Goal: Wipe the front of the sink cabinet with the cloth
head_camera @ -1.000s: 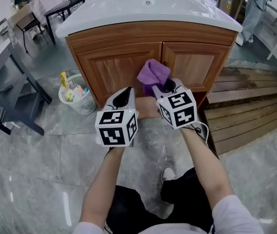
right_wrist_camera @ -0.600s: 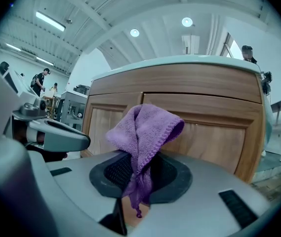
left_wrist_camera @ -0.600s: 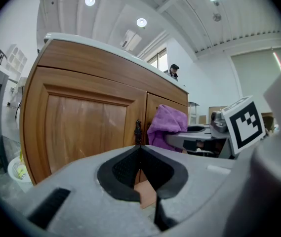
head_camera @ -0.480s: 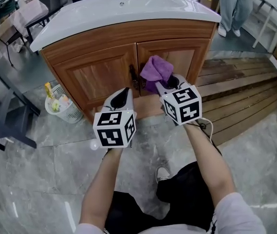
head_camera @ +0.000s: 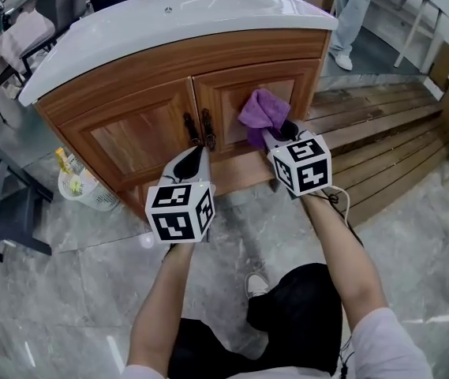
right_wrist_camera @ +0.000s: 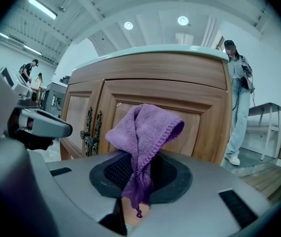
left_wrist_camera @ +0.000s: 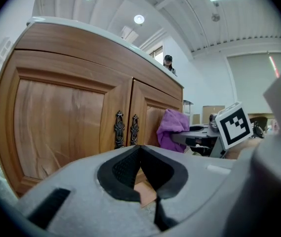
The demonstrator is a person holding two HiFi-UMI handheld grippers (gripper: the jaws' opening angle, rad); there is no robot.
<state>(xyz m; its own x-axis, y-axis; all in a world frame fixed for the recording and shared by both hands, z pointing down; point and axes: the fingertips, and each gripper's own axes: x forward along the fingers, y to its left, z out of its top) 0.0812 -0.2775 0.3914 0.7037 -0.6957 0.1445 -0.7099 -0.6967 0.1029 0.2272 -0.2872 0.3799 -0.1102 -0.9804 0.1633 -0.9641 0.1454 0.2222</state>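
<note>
Head view: a basket (head_camera: 82, 189) sits left of the sink cabinet (head_camera: 129, 136); both arms reach out low before its doors; left gripper view: the left tongs (left_wrist_camera: 141, 154) are pressed together, holding nothing; right gripper view: the right tongs (right_wrist_camera: 138, 172) pinch the purple cloth (right_wrist_camera: 142, 127) just before the right door.

Left gripper (left_wrist_camera: 140, 148) closed, pointing at cabinet doors (left_wrist_camera: 66, 122).

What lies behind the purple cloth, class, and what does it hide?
Behind the purple cloth, gripped in the right tool, is the right cabinet door. The patch directly behind it is covered; contact cannot be told.
</note>
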